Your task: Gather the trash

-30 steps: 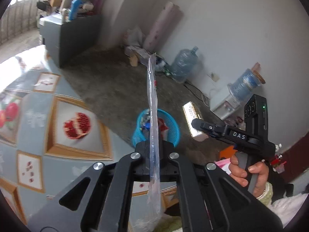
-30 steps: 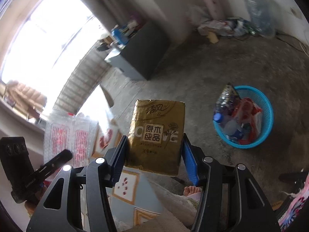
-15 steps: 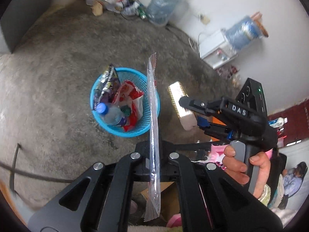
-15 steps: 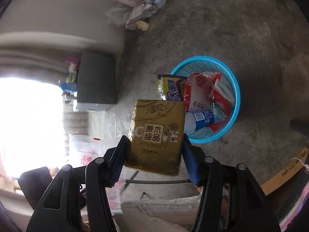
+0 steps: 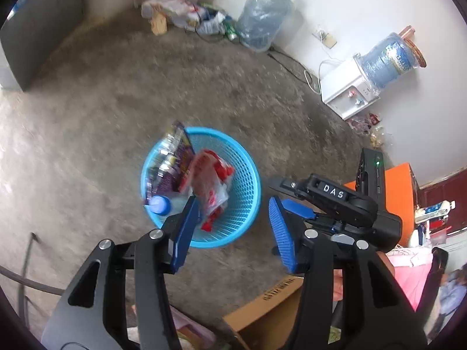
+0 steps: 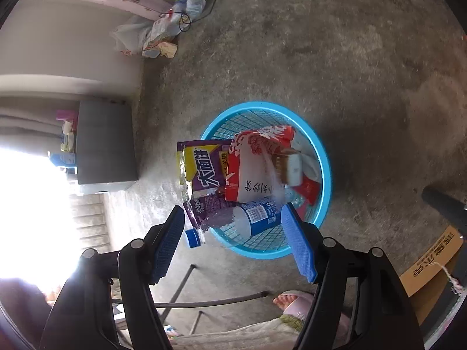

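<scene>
Both released — left gripper (image 5: 233,227) and right gripper (image 6: 233,242) hover above the trash-filled blue basket (image 6: 324,157).

Blue basket (image 6: 322,157): plastic mesh. Snack wrappers (image 6: 201,166): glossy film. Floor (image 6: 335,58): rough matt concrete. Box (image 5: 262,312): cardboard.

- Premises: a plain domestic room.
- Bare concrete floor (image 5: 122,93), white walls.
- Water dispenser (image 5: 350,93) and spare water jug (image 5: 262,20) along the wall.
- Grey cabinet (image 6: 105,143).
</scene>
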The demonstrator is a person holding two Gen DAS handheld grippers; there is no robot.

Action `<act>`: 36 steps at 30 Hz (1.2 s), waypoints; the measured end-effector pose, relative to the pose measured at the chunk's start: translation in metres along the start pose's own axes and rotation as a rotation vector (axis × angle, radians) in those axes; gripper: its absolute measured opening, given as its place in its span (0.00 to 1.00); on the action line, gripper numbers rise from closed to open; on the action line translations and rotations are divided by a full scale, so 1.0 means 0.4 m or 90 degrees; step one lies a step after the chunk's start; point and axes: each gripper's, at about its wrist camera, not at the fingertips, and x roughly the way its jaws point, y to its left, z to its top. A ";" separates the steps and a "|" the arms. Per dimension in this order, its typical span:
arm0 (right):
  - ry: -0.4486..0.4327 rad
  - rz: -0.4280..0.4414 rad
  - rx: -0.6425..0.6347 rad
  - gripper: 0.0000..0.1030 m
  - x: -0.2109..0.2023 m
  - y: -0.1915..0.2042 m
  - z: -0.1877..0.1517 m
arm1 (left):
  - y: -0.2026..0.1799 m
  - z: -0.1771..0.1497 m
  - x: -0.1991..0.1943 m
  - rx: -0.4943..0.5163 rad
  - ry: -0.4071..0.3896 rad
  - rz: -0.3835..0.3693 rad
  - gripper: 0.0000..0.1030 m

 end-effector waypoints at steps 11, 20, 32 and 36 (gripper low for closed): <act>-0.109 -0.028 -0.230 0.65 -0.172 0.242 -0.153 | 0.014 -0.112 -0.411 0.013 -0.189 0.089 0.62; -0.193 0.056 -0.534 0.86 -0.377 0.485 -0.470 | 0.064 -0.407 -0.771 -0.090 -0.360 0.235 0.88; -0.197 0.150 -0.822 0.94 -0.472 0.576 -0.911 | 0.128 -0.842 -0.944 -0.376 -0.415 0.511 0.91; -0.173 0.124 -0.878 0.94 -0.430 0.566 -1.022 | 0.130 -0.934 -0.956 -0.412 -0.435 0.593 0.91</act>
